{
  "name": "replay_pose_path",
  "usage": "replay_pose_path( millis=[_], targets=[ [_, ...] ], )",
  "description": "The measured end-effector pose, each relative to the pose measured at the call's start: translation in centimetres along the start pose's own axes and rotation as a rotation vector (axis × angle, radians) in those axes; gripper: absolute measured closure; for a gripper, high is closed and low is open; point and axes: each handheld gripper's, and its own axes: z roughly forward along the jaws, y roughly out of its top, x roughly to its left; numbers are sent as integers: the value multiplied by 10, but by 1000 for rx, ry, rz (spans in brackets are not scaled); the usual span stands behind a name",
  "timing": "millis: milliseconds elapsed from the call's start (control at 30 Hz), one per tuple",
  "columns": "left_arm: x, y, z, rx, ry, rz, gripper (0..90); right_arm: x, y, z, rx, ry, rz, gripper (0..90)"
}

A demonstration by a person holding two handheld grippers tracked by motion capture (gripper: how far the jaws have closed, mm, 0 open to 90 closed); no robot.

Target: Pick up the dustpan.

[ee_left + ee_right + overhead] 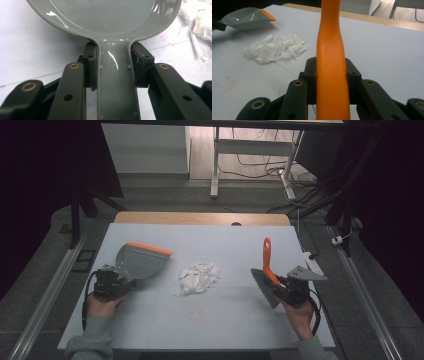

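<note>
Currently: left gripper (116, 281) clamped on dustpan (141, 261) handle, left side of table (150, 320). Right gripper (286, 287) clamped on brush (266, 275) handle, right side. Crumpled paper (198, 277) mid-table between. Advice: press dustpan lip flat, sweep paper leftward slowly.

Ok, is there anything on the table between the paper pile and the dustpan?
Nothing visible. Bare table lies between the paper and the dustpan, whose orange lip points toward the pile. The brush is on the pile's other side.

No readable text, label or number anywhere.
</note>
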Motion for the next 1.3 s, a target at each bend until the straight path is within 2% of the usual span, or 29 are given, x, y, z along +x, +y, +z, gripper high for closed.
replay_pose_path(
  millis=[233,333,600,1000,1200,1300],
  targets=[
    [3,2,-8,-40,-33,29,621,-3,1,-1,-21,7,35,703],
    [4,5,-11,-54,-49,56,621,-4,1,-1,-24,4,39,703],
    [6,8,-19,-89,-101,86,621,-11,2,-1,-44,-19,75,703],
    [0,7,-38,-111,-145,147,620,-8,2,-1,-39,-10,56,703],
    [3,7,-47,-124,-176,196,621,-8,3,0,-37,-11,53,703],
    [1,5,-54,-125,-177,238,621,-7,3,0,-37,-10,51,703]
  ],
)
